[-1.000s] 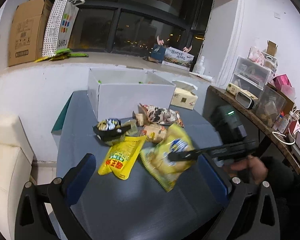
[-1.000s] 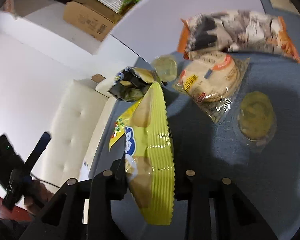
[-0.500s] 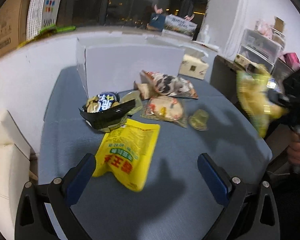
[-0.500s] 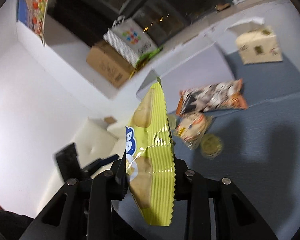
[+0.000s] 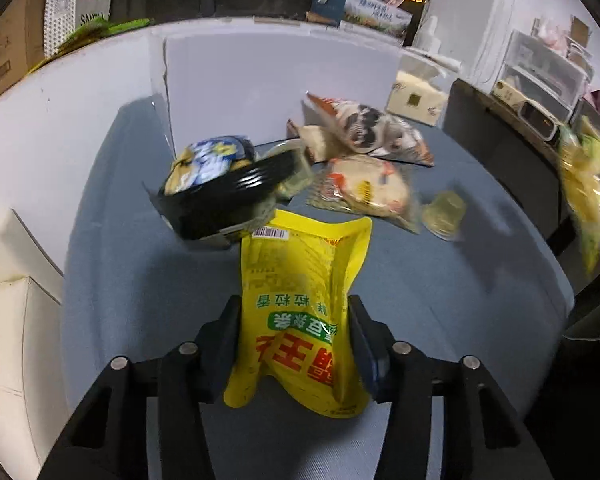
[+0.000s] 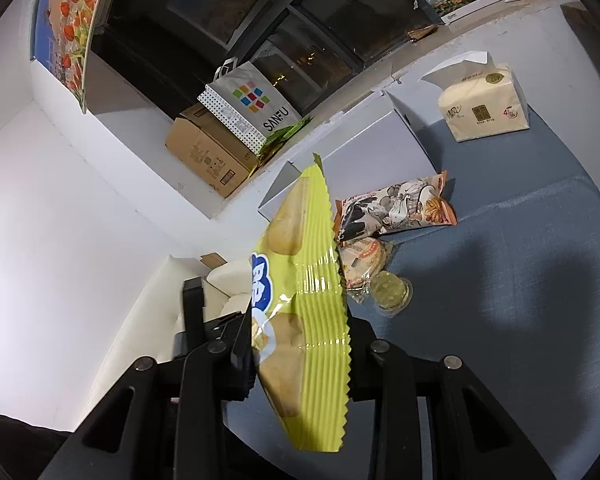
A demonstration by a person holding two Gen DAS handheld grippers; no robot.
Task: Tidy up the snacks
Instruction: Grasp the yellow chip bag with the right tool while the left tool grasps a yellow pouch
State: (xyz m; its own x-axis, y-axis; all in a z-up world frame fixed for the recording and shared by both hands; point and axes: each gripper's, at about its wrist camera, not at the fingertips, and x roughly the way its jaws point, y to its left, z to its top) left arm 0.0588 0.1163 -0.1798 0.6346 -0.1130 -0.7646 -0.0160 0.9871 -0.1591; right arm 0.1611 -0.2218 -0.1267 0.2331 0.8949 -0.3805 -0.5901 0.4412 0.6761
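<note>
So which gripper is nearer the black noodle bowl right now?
Left. The left gripper is closed around the yellow pouch, right in front of the black noodle bowl. The right gripper holds the green chip bag up off to the table's right side.
</note>
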